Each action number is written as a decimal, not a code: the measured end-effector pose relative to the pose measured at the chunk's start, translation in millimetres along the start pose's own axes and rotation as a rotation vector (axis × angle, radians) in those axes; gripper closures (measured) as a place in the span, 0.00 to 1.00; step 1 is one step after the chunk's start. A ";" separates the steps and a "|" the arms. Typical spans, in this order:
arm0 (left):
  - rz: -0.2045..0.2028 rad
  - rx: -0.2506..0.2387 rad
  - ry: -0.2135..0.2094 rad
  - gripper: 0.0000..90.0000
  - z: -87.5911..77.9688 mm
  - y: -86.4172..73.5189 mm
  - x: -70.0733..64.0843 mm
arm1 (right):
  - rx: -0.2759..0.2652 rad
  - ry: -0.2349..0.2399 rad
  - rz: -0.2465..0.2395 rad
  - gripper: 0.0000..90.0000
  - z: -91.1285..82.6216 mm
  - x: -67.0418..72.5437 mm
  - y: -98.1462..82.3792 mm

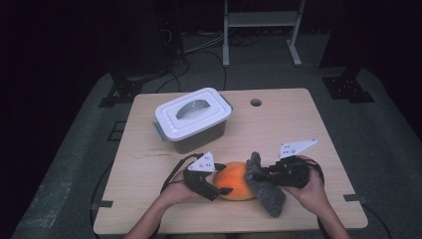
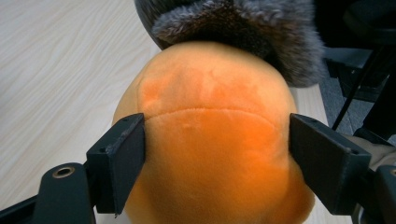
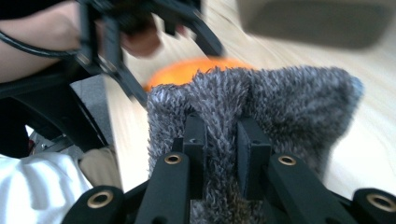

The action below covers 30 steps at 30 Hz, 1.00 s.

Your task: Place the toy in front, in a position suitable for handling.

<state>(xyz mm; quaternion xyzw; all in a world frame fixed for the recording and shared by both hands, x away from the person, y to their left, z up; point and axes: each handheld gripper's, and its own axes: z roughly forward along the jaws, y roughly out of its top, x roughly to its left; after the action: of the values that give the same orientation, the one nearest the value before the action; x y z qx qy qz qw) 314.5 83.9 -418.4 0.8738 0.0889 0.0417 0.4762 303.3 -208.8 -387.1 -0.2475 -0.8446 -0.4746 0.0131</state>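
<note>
An orange plush ball (image 1: 239,181) lies near the table's front edge. My left gripper (image 1: 222,179) comes at it from the left. In the left gripper view its two black jaws press on the ball's (image 2: 210,93) sides, so the left gripper (image 2: 217,140) is shut on it. A grey fuzzy cloth (image 1: 268,194) lies against the ball's right side and drapes towards the front edge. My right gripper (image 1: 256,175) reaches in from the right. In the right gripper view the right gripper (image 3: 223,135) pinches a fold of the cloth (image 3: 289,102), with the orange ball (image 3: 187,70) just behind.
A dark storage box with a white handled lid (image 1: 193,115) stands at the back left of the wooden table (image 1: 288,124). A round cable hole (image 1: 256,102) sits near the far edge. A white metal frame (image 1: 261,20) stands on the floor beyond.
</note>
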 end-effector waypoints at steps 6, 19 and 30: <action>0.031 0.017 -0.014 0.21 3.1 3.9 -7.4 | 0.049 0.009 -0.079 0.83 23.4 18.2 18.5; -0.027 0.025 -0.009 0.29 -4.0 -5.3 6.4 | 0.039 0.027 0.008 0.83 16.7 -5.8 -1.7; -0.001 -0.005 -0.003 0.36 -2.8 0.9 3.9 | 0.038 0.020 0.008 0.83 19.4 -6.2 -3.3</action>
<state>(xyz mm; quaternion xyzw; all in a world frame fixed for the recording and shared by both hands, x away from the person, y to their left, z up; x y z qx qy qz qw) 317.9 86.5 -416.2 0.8727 0.0885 0.0403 0.4785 311.5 -197.0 -401.9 -0.2457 -0.8524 -0.4607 0.0281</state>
